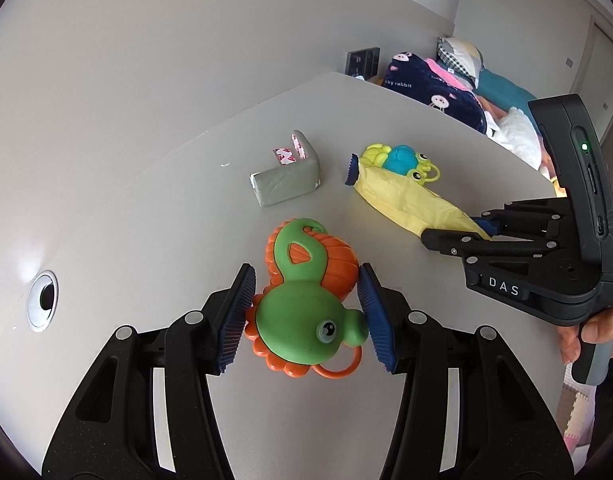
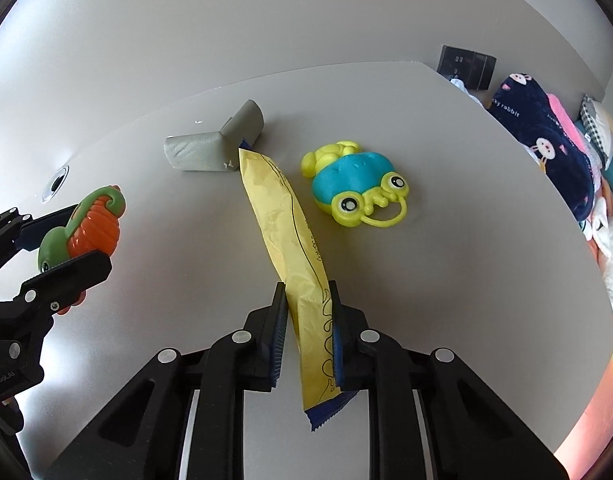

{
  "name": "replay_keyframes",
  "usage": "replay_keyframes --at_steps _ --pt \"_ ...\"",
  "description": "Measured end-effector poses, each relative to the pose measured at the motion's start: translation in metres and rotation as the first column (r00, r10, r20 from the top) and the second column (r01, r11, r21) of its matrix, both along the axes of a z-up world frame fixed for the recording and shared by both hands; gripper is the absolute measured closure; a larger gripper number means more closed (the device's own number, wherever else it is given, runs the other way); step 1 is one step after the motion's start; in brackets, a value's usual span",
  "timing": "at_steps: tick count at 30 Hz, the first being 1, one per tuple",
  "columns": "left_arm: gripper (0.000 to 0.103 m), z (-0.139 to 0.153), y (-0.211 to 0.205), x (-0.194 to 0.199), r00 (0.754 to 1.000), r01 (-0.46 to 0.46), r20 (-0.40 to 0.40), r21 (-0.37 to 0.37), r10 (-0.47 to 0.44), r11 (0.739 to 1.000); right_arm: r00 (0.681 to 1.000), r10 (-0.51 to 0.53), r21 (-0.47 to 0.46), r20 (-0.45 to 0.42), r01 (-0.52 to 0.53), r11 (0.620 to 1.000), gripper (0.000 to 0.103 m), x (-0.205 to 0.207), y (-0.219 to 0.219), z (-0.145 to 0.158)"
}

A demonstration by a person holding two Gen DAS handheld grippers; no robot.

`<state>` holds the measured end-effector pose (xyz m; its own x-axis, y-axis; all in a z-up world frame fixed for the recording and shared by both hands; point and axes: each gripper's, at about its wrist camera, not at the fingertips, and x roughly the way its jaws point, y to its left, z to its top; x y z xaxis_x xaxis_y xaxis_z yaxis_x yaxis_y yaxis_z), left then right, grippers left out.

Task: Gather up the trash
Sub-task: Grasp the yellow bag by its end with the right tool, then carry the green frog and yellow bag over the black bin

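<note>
A long yellow wrapper [image 2: 278, 216] with a blue serrated end lies across the grey table [image 2: 466, 240]. My right gripper [image 2: 308, 320] is shut on its near end, both blue pads pressing the foil. In the left wrist view the same wrapper [image 1: 402, 196] runs from the right gripper [image 1: 456, 226] towards a frog toy. My left gripper [image 1: 306, 312] is shut on a green and orange toy [image 1: 298, 272], its pads against the toy's head. The right wrist view shows that toy [image 2: 86, 224] at far left, clamped in the left gripper [image 2: 62, 240].
A grey foam corner piece [image 1: 286, 182] lies near the wall, touching the wrapper's far tip [image 2: 246, 152]. A blue and yellow frog toy [image 2: 354, 184] sits right of the wrapper. A cable hole [image 1: 42, 300] is at left. Bedding [image 1: 446, 88] lies beyond the table's right edge.
</note>
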<state>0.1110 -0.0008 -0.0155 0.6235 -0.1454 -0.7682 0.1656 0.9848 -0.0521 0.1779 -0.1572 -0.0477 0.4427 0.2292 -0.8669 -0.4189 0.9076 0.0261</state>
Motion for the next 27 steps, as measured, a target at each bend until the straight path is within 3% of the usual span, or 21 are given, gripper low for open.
replay_keyframes --at_steps 12,27 --pt "0.051 0.015 -0.011 -0.043 1.0 0.0 0.029 -0.011 0.0 1.0 0.991 -0.131 0.102 0.032 0.127 0.987 0.085 -0.053 -0.046 0.031" --pt "0.051 0.029 -0.077 -0.096 0.991 0.124 0.058 -0.042 -0.121 0.991 0.976 -0.201 0.123 0.078 0.191 0.974 0.085 -0.133 -0.099 0.055"
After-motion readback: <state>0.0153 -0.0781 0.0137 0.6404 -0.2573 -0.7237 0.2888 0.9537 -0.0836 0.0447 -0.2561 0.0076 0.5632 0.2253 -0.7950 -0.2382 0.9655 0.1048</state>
